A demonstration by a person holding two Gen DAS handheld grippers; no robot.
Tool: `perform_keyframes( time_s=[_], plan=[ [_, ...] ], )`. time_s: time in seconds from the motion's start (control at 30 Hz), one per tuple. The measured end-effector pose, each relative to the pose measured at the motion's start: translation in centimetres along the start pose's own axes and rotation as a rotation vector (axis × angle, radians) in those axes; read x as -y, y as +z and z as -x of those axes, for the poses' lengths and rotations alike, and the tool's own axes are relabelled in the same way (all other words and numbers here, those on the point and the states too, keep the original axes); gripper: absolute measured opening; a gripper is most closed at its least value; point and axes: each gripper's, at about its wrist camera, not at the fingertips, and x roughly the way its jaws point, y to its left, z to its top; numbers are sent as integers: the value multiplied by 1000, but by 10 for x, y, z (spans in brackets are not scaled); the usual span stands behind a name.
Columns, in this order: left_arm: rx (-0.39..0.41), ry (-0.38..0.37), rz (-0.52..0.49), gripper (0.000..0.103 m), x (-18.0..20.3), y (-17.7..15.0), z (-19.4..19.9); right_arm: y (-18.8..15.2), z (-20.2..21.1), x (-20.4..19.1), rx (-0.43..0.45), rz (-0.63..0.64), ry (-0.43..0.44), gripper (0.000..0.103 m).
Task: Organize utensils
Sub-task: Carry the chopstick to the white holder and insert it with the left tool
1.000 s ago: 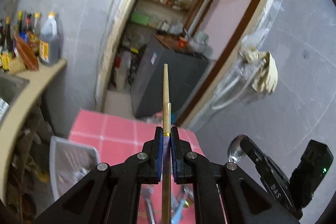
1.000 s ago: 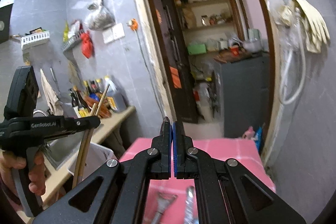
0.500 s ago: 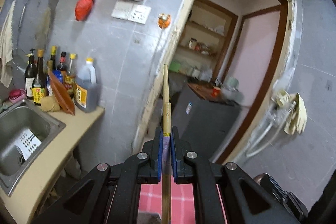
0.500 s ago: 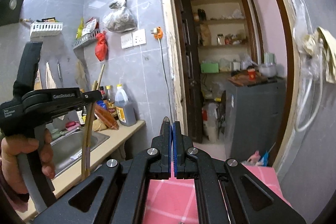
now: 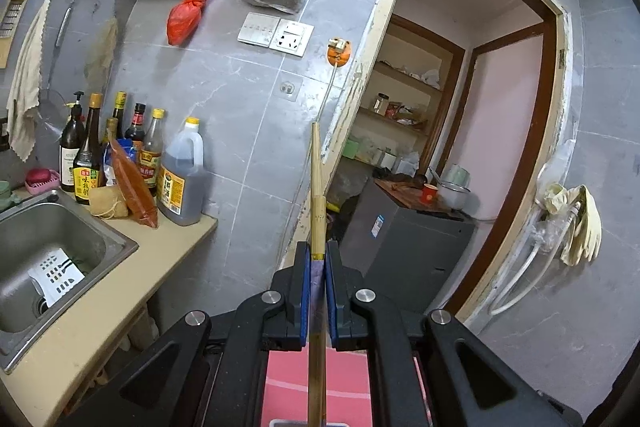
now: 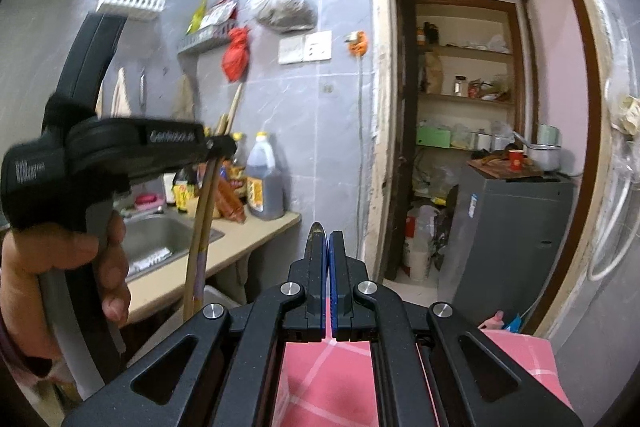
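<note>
My left gripper is shut on a pair of wooden chopsticks that stand upright between its blue pads and point toward the tiled wall. In the right wrist view the left gripper is at the left, held by a hand, with the chopsticks hanging below it above the counter. My right gripper is shut on a thin metal utensil whose tip shows just above the jaws; the rest is hidden. A pink checked table lies under both grippers.
A steel sink is set in a beige counter at the left, with several sauce bottles and an oil jug. An open doorway leads to a pantry with a grey cabinet. Gloves hang on the right wall.
Both grippers have risen and tilted up, away from the pink table and the utensils lying on it. The left gripper has moved toward the sink counter, still holding the chopsticks.
</note>
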Motion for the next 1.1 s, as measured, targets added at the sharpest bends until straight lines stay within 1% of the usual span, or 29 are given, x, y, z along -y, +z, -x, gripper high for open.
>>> perform_keyframes(
  time_s=[0.13,0.33,0.4,0.5,0.6,0.77,0.9,1.03,1.1],
  plan=[
    [-3,-11,13,7,-2,-7,3,-10,-6,-4,-39,-3,33,2],
    [-70,-10,24,7,-8,-12,1,-23,-12,-1,-74,-32,56,2],
    [-80,-3,31,8,-11,-15,3,-26,-12,-1,-81,-37,64,2],
    [-85,1,36,8,-16,-22,7,-30,-16,-3,-94,-35,68,2],
    [-90,-15,36,8,-18,-29,10,-33,-18,-5,-109,-36,76,2],
    [-107,-37,-4,8,-15,-39,21,-39,-15,-6,-125,-33,92,2],
    [-113,-59,-60,8,-10,-46,32,-40,-11,-7,-130,-20,105,2],
    [-100,-84,-122,8,-4,-48,40,-41,-8,-9,-138,-9,110,2],
    [-89,-84,-130,8,-3,-47,40,-42,-7,-9,-141,-3,104,2]
  ],
)
